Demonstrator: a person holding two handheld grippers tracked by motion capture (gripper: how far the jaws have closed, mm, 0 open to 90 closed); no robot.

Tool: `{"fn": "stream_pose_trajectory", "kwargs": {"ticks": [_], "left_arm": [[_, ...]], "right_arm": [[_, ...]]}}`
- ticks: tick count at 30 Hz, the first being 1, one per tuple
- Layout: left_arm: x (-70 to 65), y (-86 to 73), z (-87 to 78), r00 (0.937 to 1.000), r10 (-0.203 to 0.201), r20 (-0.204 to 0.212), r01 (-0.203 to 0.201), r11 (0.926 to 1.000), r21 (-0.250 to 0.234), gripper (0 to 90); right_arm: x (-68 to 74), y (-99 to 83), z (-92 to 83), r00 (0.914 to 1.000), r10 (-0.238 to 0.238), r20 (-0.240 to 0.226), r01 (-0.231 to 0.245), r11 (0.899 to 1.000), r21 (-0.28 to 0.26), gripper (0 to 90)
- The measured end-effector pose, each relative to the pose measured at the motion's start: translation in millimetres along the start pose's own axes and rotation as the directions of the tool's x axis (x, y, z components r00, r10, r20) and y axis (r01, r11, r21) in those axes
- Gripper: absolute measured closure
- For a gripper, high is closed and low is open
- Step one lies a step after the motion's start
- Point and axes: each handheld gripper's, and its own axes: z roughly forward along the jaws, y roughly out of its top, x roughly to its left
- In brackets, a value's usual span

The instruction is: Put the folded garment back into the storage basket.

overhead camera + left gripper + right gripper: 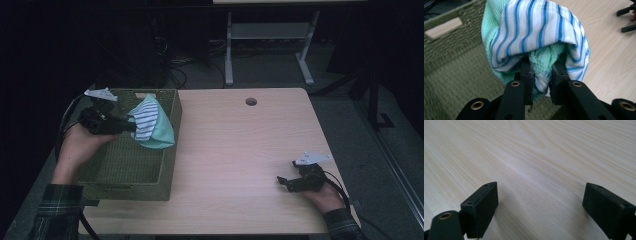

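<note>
The left gripper (131, 125) is pinching a bunched striped cloth (150, 122) over the basket's (125, 192) right wall, near the table's (240, 150) left edge. Ideally it lowers inside before releasing. The right gripper (284, 183) is resting wide open, holding nothing, near the table's right edge.

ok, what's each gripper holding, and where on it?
Left gripper pinches the bunched middle of the striped-and-green cloth above the basket. Right gripper is open, holding nothing.

High view overlooks table (240, 150); gripper views sit close.
</note>
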Motion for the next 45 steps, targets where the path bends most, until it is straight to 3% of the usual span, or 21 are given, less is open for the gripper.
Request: {"fn": "stream_pose_trajectory", "kwargs": {"ticks": [9,15,19,26,31,35,39,45], "left_arm": [[20.3,-21.1,2.5,0.9976,-0.065,-0.026,0.065,0.9979,0.001,75.3],[30.6,-35.7,13.1,0.9948,-0.097,-0.033,0.098,0.9949,0.023,75.3],[36.1,-46.1,27.3,0.9917,-0.124,-0.035,0.125,0.9911,0.046,75.3],[40.7,-58.1,49.9,0.9901,-0.137,-0.03,0.139,0.9864,0.087,75.1],[46.7,-67.6,70.6,0.9872,-0.159,-0.007,0.159,0.9794,0.124,75.1],[49.3,-72.0,87.2,0.9899,-0.141,-0.018,0.142,0.9749,0.172,74.9],[51.3,-77.0,103.1,0.9931,-0.1,-0.061,0.111,0.9683,0.224,74.4],[59.0,-82.8,114.5,0.9913,-0.059,-0.118,0.091,0.9541,0.285,74.1]], "right_arm": [[-0.3,0.0,0.0,1.0,0.002,0.003,-0.002,1.0,0.0,12.9],[-0.3,0.0,0.0,1.0,0.003,0.004,-0.003,1.0,0.0,12.9],[-0.3,0.0,0.0,1.0,0.004,0.004,-0.004,1.0,0.0,12.9],[-0.1,0.0,0.0,1.0,0.007,0.004,-0.007,1.0,-0.001,12.9],[-0.2,0.0,0.0,1.0,0.007,0.004,-0.007,1.0,-0.001,12.9],[-0.2,0.0,0.0,1.0,0.007,0.005,-0.007,1.0,-0.002,12.9],[-0.4,0.0,0.1,1.0,0.006,0.006,-0.006,1.0,-0.002,12.9],[-0.2,-0.7,-0.4,0.9998,0.012,0.013,-0.012,1.0,-0.004,12.9]]}}
